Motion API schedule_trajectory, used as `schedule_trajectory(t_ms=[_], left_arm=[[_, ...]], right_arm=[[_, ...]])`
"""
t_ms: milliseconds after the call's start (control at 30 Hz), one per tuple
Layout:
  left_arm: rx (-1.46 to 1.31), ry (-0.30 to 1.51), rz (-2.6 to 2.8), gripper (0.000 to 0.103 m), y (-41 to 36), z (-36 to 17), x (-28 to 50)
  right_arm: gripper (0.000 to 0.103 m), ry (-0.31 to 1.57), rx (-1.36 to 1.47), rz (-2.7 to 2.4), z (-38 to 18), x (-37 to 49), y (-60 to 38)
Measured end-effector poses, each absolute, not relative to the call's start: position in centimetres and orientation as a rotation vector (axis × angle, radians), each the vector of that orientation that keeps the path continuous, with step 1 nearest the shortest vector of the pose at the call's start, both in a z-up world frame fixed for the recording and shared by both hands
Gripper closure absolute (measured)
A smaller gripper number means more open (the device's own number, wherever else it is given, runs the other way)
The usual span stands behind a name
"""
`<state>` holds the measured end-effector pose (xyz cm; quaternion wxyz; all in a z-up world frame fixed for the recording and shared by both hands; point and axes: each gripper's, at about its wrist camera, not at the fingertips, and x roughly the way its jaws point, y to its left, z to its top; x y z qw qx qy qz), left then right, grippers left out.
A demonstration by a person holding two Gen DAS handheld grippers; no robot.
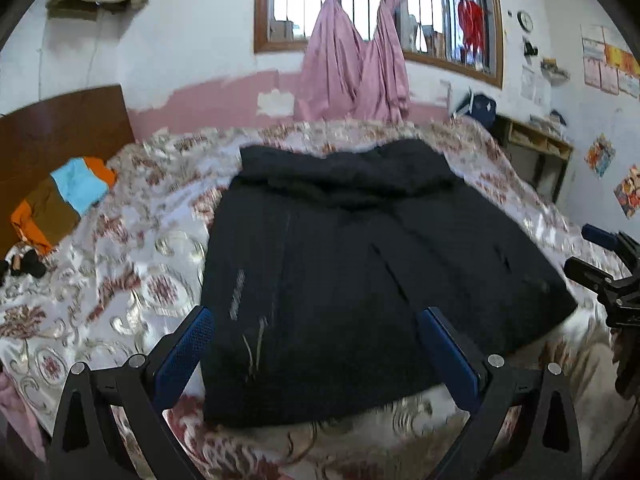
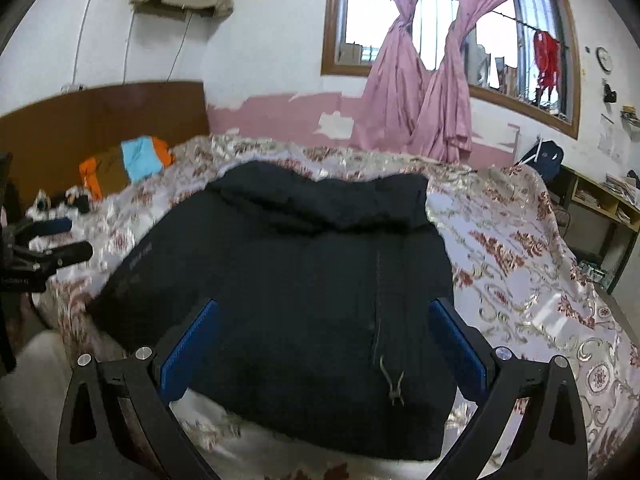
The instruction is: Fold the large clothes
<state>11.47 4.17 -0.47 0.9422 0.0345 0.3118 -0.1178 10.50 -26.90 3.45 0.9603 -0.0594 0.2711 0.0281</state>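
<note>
A large black jacket (image 1: 360, 264) lies spread flat on the floral bedspread (image 1: 120, 280), hood end toward the far wall, hem toward me. My left gripper (image 1: 316, 320) hovers open above the hem's left half, blue pads wide apart, holding nothing. In the right wrist view the same jacket (image 2: 300, 280) fills the middle, its zipper pull (image 2: 394, 388) near the hem. My right gripper (image 2: 324, 312) hangs open over the hem's right half, nothing between its fingers. Each gripper shows at the other view's edge: the right gripper (image 1: 600, 256) and the left gripper (image 2: 60, 240).
A folded orange, brown and light-blue garment (image 1: 68, 196) lies by the wooden headboard (image 1: 60, 120), with small dark items (image 1: 24, 264) beside it. Pink curtains (image 1: 352, 72) hang at the barred window. A wooden shelf (image 1: 536, 148) stands against the right wall past the bed.
</note>
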Motion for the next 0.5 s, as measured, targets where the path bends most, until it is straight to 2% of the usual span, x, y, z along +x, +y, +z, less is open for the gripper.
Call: schedule_trajectory(t_ms=[233, 333, 500], left_arm=[[0.162, 0.778, -0.280, 0.000, 3.1, -4.5, 10.5], [0.214, 0.899, -0.304, 0.000, 2.6, -6.7, 11.0], [0.268, 1.009, -0.251, 0.000, 2.8, -9.5, 11.7]], right_arm=[[0.002, 0.740, -0.172, 0.103, -1.0, 10.6, -26.8], [0.002, 0.842, -0.301, 0.079, -3.5, 10.9, -25.8], [0.002, 0.893, -0.427, 0.045, -5.5, 10.8, -24.7]])
